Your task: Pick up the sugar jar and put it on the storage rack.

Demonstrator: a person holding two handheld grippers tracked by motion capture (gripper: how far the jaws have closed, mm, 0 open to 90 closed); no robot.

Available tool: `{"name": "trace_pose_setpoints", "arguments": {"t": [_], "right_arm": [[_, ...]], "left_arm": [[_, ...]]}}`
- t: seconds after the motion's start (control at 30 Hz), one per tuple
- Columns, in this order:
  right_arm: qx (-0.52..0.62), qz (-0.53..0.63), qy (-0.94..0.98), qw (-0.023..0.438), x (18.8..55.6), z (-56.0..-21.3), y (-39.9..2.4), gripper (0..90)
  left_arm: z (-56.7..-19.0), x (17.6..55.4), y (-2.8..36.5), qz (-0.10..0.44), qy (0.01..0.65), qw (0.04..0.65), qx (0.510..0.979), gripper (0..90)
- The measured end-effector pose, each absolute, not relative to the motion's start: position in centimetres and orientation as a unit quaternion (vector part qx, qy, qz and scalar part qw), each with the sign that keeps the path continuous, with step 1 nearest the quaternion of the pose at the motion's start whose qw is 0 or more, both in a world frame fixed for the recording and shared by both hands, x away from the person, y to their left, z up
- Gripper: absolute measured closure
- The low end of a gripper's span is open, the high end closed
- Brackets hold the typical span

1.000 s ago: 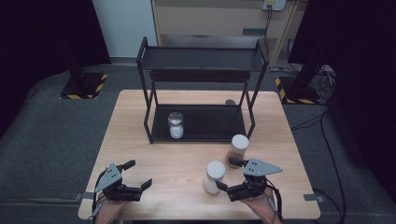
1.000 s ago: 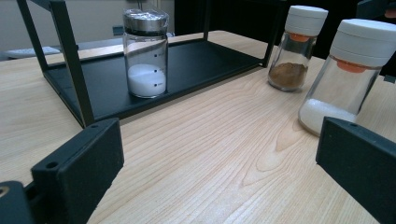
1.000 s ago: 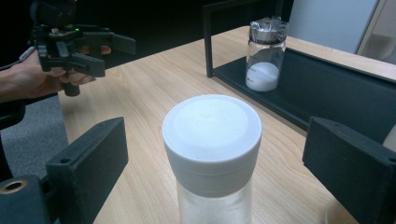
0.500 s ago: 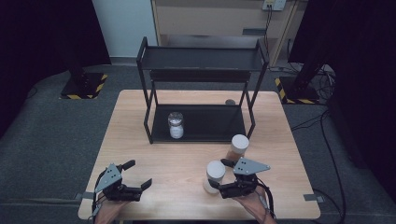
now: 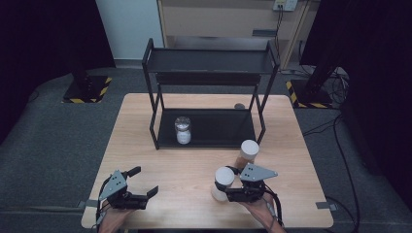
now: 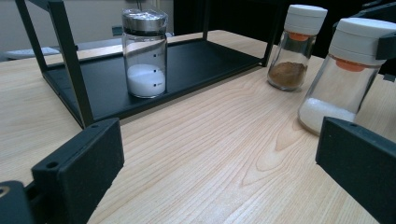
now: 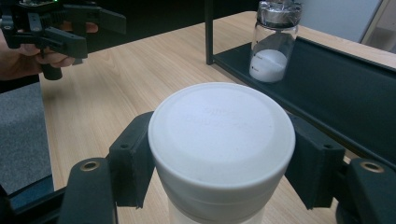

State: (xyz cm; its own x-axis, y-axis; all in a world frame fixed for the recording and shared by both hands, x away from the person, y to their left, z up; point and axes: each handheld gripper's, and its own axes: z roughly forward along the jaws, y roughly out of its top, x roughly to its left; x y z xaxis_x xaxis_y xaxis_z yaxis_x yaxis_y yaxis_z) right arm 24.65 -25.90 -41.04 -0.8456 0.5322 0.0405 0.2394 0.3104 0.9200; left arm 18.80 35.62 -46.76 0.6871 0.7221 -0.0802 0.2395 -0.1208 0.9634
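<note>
I log a black two-tier rack (image 5: 211,60) at the tabletop's (image 5: 145,121) far edge; glass jar of white powder (image 5: 183,129) on its lower shelf; brown-spice shaker (image 5: 247,153) beside its right front corner.

I see the white-capped shaker (image 5: 223,183) of white grains upright on the bench, cap on; it stands near the front edge.

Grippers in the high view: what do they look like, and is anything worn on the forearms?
Both the left gripper and the right gripper are black with two blocky jaws and a grey three-cornered plate on top. Black cables trail along the bare, sleeveless forearms.
</note>
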Motion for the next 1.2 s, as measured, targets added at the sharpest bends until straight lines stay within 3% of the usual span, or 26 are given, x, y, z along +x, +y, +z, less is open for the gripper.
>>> {"name": "trace_pose_setpoints", "arguments": {"t": [0.5,1.2], "right_arm": [[0.249,0.518,0.805,0.146,25.1,-40.1,-24.3,34.1],[0.280,0.513,0.795,0.161,28.7,-36.6,-21.7,34.2]], "left_arm": [[-46.8,18.9,35.7,0.210,0.335,0.573,0.718,0.3],[-46.8,19.0,35.7,0.208,0.334,0.572,0.719,0.3]]}}
